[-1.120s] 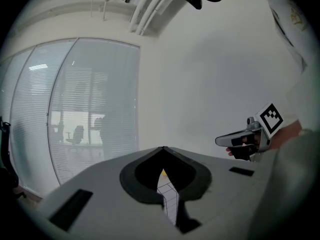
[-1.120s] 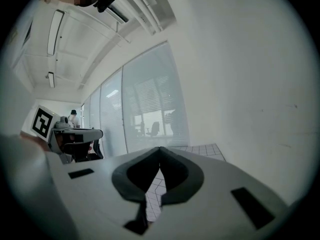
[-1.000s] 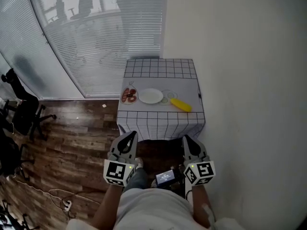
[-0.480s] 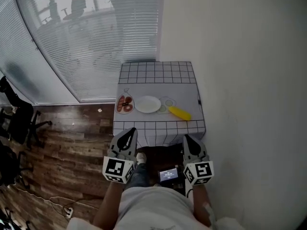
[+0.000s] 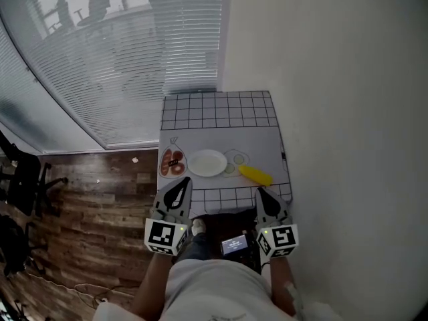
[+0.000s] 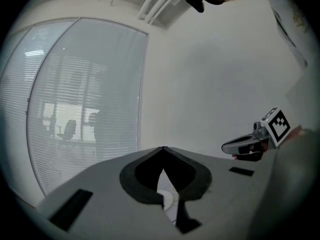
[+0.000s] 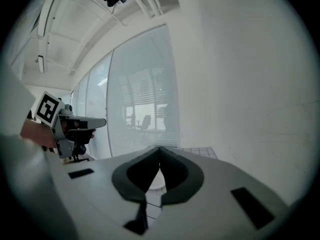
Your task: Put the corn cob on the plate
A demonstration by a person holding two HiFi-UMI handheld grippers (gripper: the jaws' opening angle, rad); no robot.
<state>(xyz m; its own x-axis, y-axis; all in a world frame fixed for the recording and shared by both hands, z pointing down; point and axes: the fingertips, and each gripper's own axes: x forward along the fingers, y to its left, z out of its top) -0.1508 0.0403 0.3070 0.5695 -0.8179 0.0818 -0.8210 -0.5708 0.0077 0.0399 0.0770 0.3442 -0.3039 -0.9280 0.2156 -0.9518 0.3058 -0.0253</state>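
The corn cob [image 5: 255,174] lies on the grid-patterned table [image 5: 221,109], just right of centre in the head view, near the white plate [image 5: 207,162] but not touching it; a dish of reddish food [image 5: 172,162] sits left of the plate; the left gripper [image 5: 182,181] and right gripper [image 5: 262,192] hover at the table's near edge, lower centre; both have jaws pressed together, holding nothing.

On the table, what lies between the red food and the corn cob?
The white plate lies between the red food and the corn cob, all in one row. The head view shows this.
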